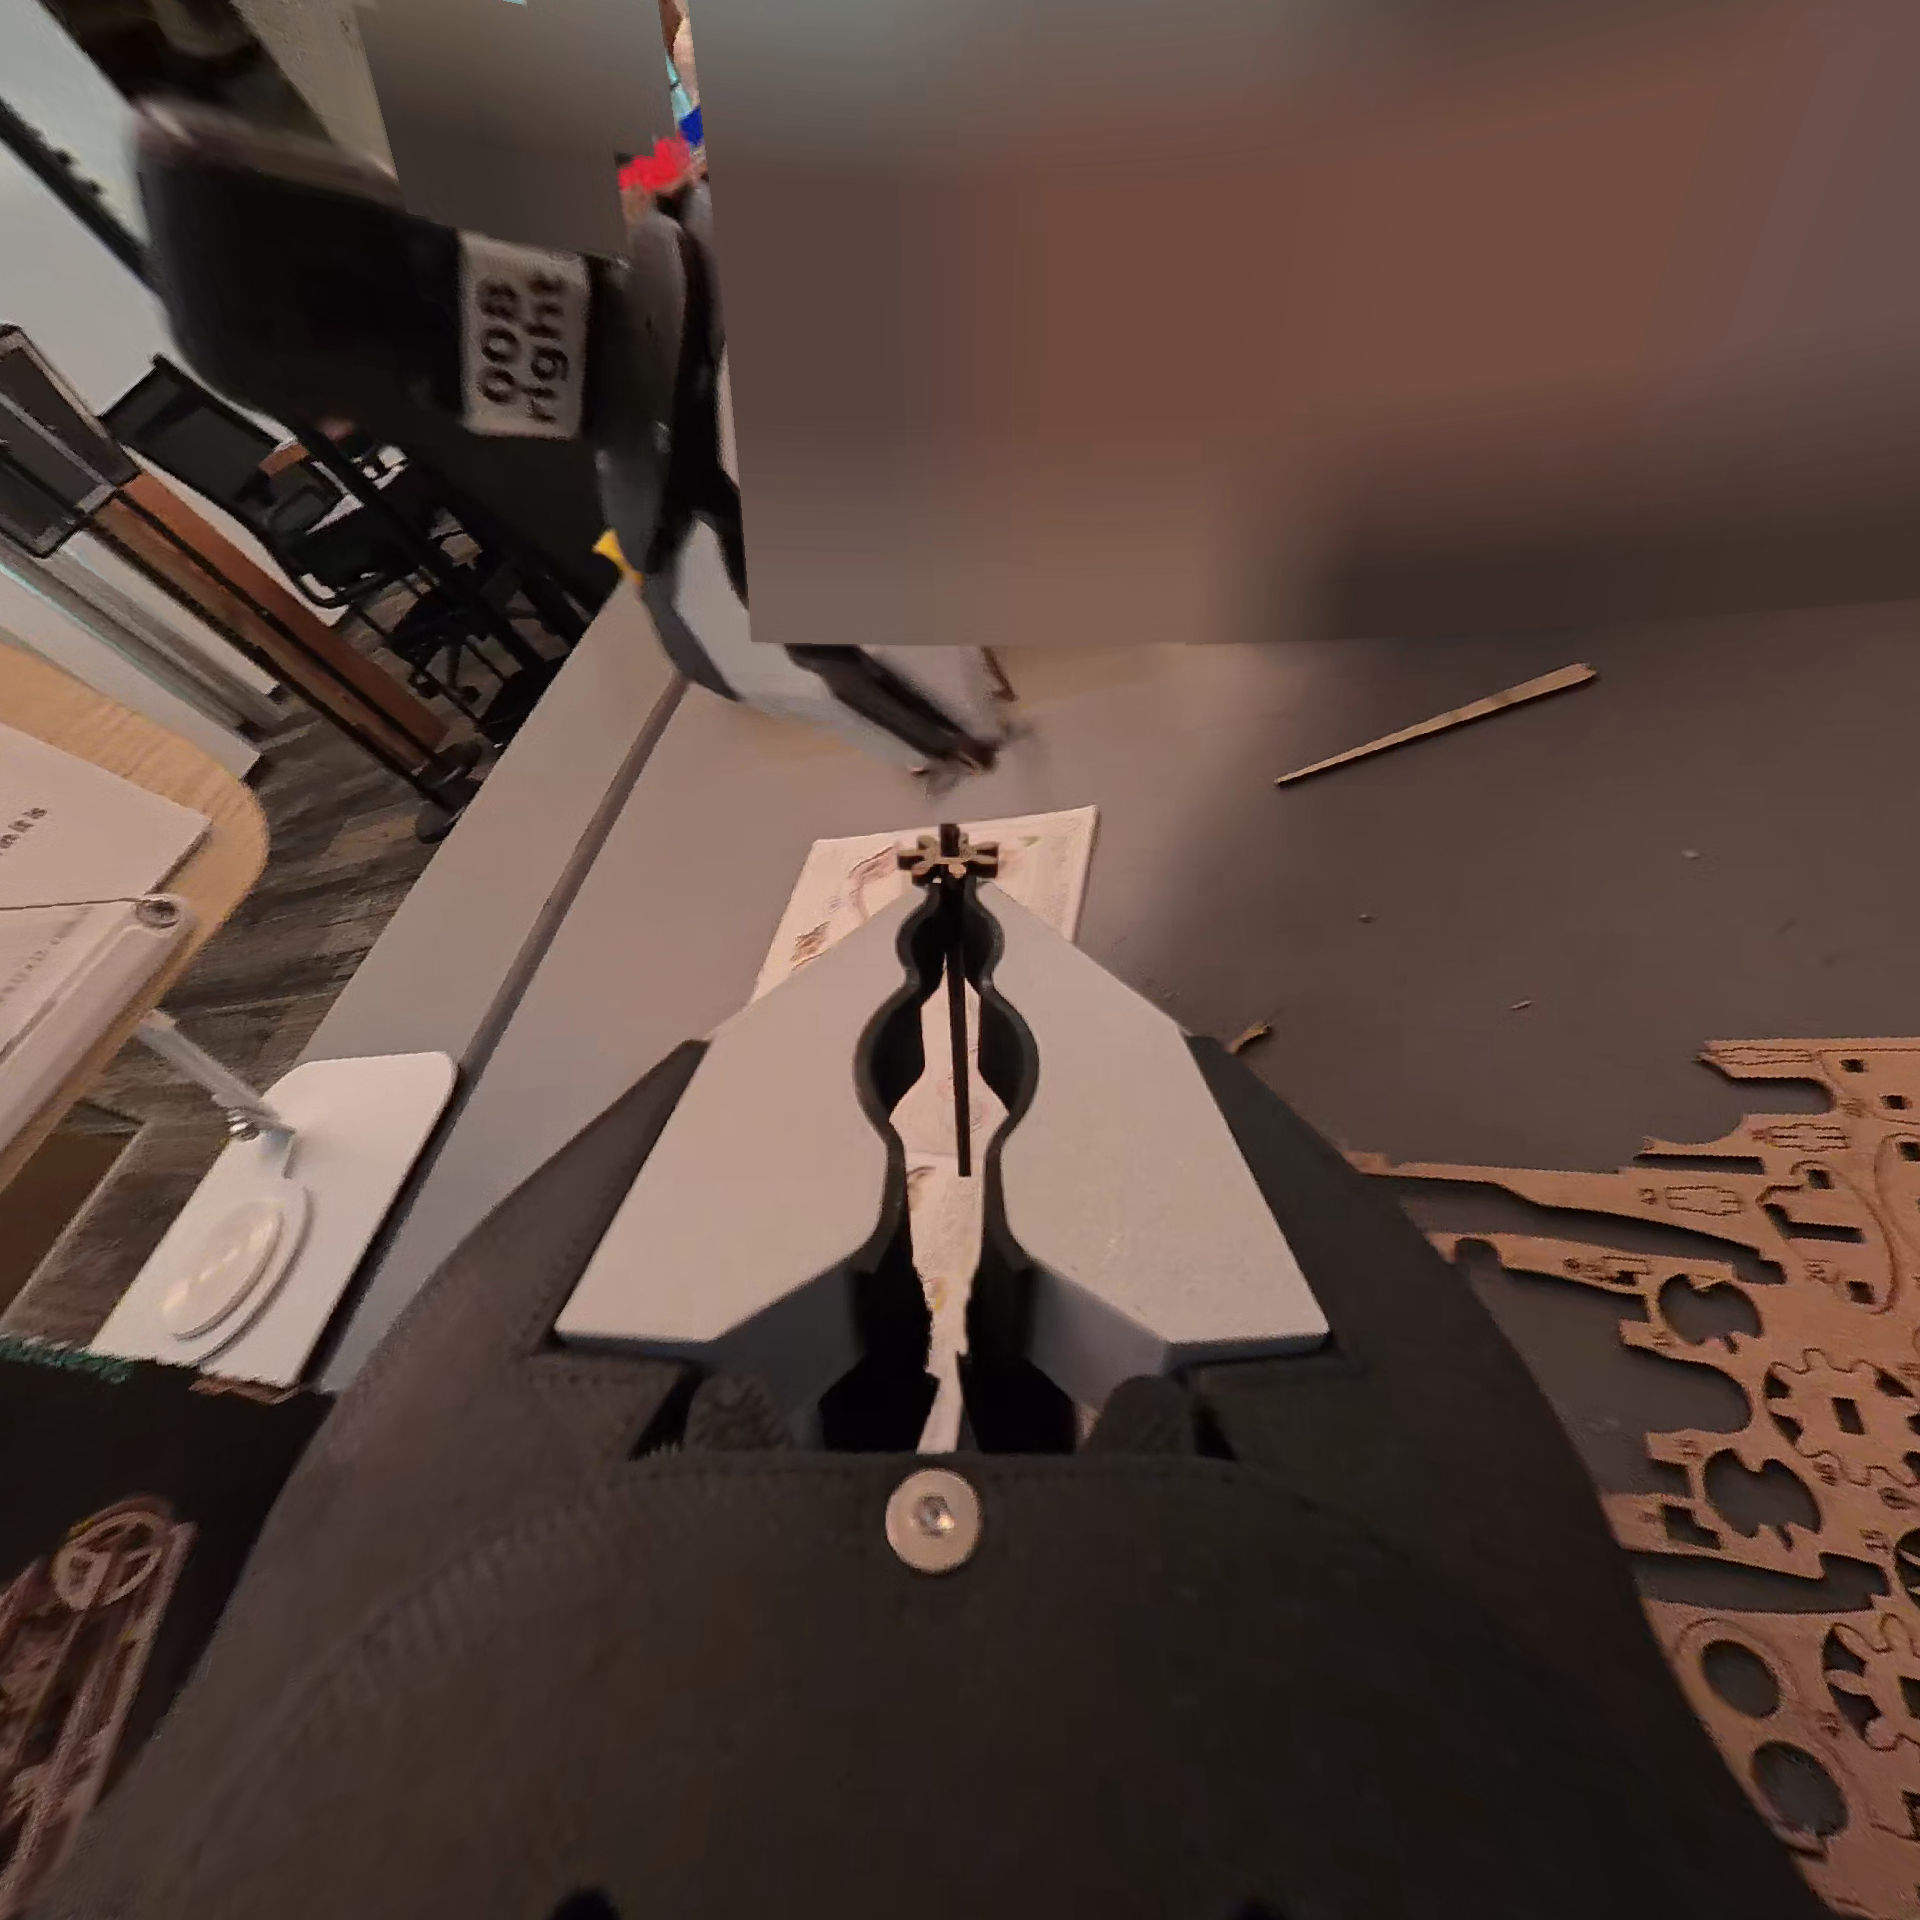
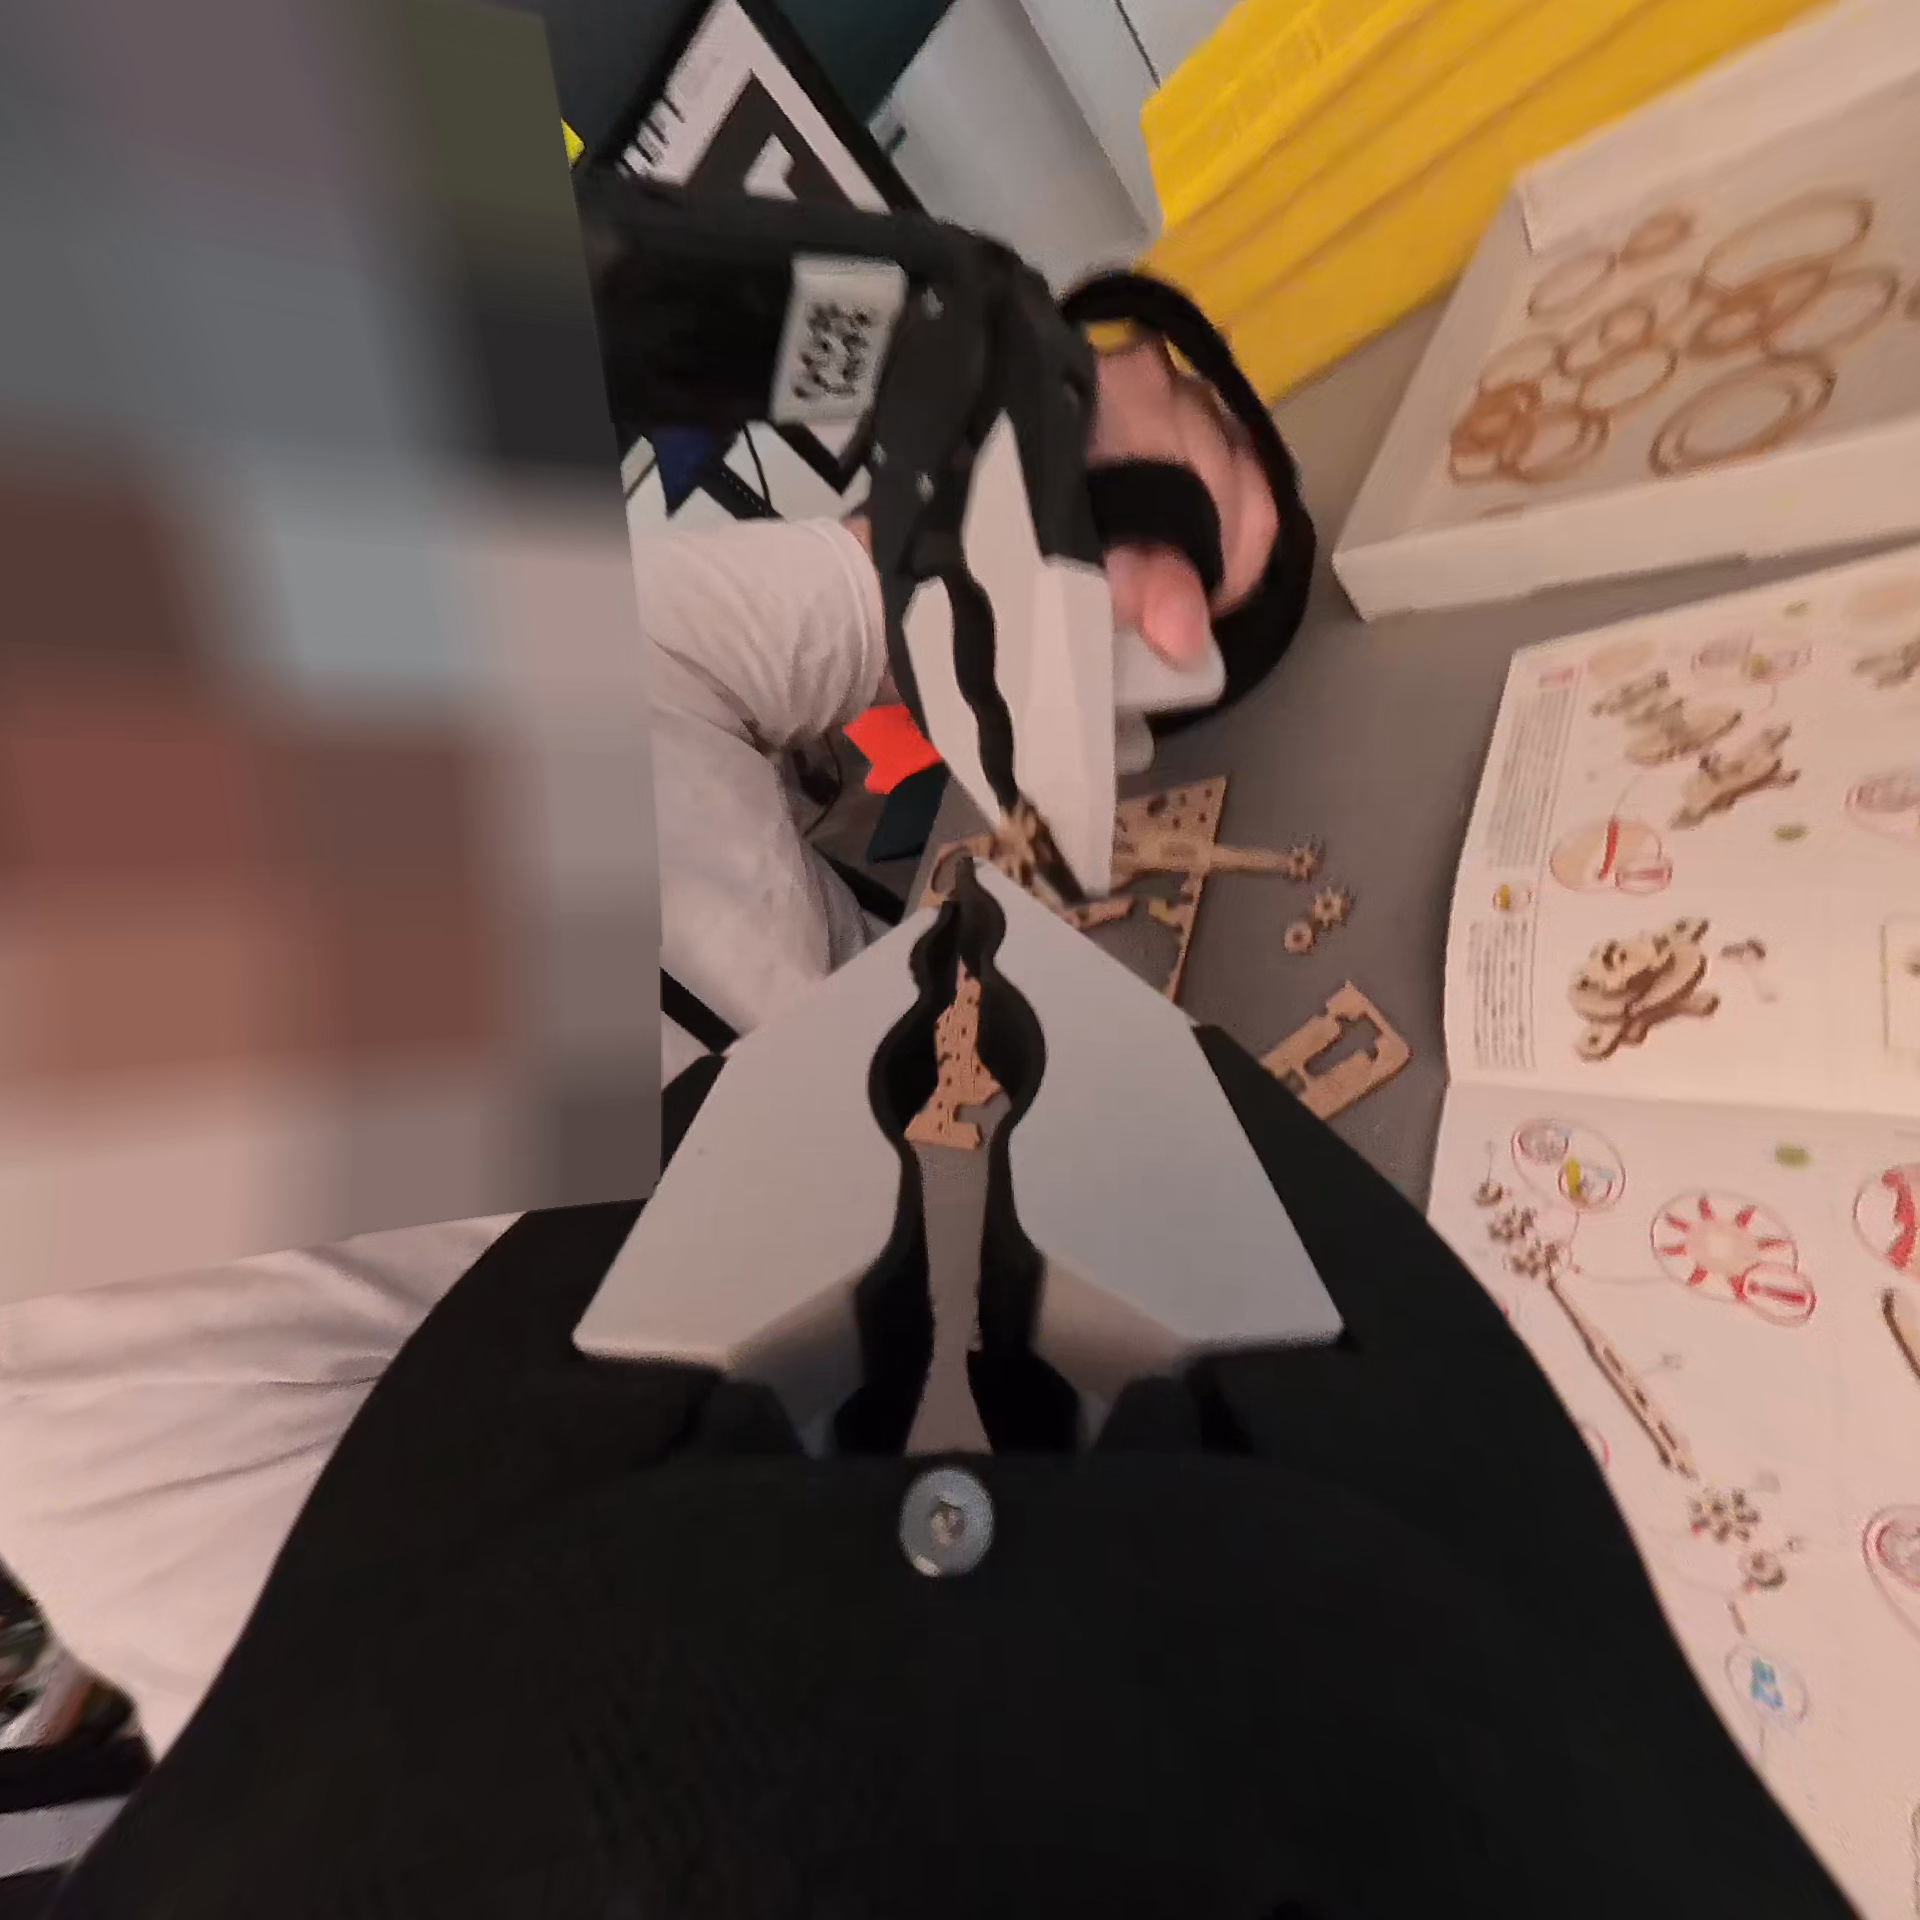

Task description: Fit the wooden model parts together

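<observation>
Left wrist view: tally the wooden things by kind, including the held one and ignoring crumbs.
Small gear on a dark shaft, held by the left gripper: 1
Thin loose strip: 1
Punched-out sheet: 1
Total: 3

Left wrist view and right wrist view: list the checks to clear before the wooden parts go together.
1. Left gripper shut on the thin dark rod: ok.
2. Small toothed wooden gear seated on the rod's far end: ok.
3. Right gripper fingertips closed: ok; whether they hold the perforated flat wooden piece seen between them: cannot tell.
4. Both gripper tips close together above the grey table: ok.
5. Rod lined up with a hole: cannot tell, motion blur.
</observation>
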`<action>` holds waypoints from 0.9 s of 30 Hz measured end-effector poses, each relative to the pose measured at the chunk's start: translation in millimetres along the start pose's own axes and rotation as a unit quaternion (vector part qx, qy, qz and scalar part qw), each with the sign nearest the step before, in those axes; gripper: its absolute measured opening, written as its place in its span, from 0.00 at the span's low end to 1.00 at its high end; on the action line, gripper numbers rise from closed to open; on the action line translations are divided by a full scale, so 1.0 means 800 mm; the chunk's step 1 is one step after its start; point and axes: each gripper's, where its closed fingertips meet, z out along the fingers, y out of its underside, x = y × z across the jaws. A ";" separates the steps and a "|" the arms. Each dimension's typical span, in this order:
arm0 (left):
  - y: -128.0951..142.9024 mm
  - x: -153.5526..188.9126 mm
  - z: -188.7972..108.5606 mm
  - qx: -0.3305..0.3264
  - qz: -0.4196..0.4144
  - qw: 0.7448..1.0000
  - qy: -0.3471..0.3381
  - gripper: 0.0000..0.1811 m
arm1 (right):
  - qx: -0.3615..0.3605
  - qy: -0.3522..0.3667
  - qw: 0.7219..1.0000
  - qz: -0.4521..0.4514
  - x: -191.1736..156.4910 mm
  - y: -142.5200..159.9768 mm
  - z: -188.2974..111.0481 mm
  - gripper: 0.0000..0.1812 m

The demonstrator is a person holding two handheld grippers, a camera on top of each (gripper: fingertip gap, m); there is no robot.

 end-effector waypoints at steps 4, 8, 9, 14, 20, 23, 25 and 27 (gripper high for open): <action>-0.007 -0.022 -0.016 0.009 -0.005 0.999 -0.031 0.00 | -0.099 0.006 0.994 0.044 0.032 0.056 0.012 0.00; -0.003 -0.024 -0.015 0.003 -0.004 0.999 -0.034 0.00 | -0.212 0.026 0.974 0.073 0.068 0.115 0.032 0.01; -0.002 -0.022 -0.014 0.002 -0.004 0.999 -0.032 0.00 | -0.237 0.036 0.969 0.066 0.075 0.128 0.035 0.01; -0.001 -0.019 -0.011 -0.002 0.002 1.000 -0.027 0.00 | -0.282 0.072 0.957 0.017 0.096 0.148 0.034 0.01; -0.005 -0.020 -0.014 0.003 0.004 0.999 -0.032 0.00 | -0.256 0.068 0.964 0.008 0.100 0.140 0.026 0.00; -0.006 -0.021 -0.015 0.004 0.004 0.999 -0.033 0.00 | -0.226 0.056 0.972 0.007 0.095 0.127 0.024 0.00; -0.005 -0.021 -0.015 0.002 0.005 0.999 -0.034 0.00 | -0.213 0.067 0.975 -0.012 0.098 0.120 0.021 0.00; -0.006 -0.020 -0.014 0.003 0.005 0.999 -0.032 0.00 | -0.209 0.085 0.973 -0.040 0.103 0.119 0.018 0.00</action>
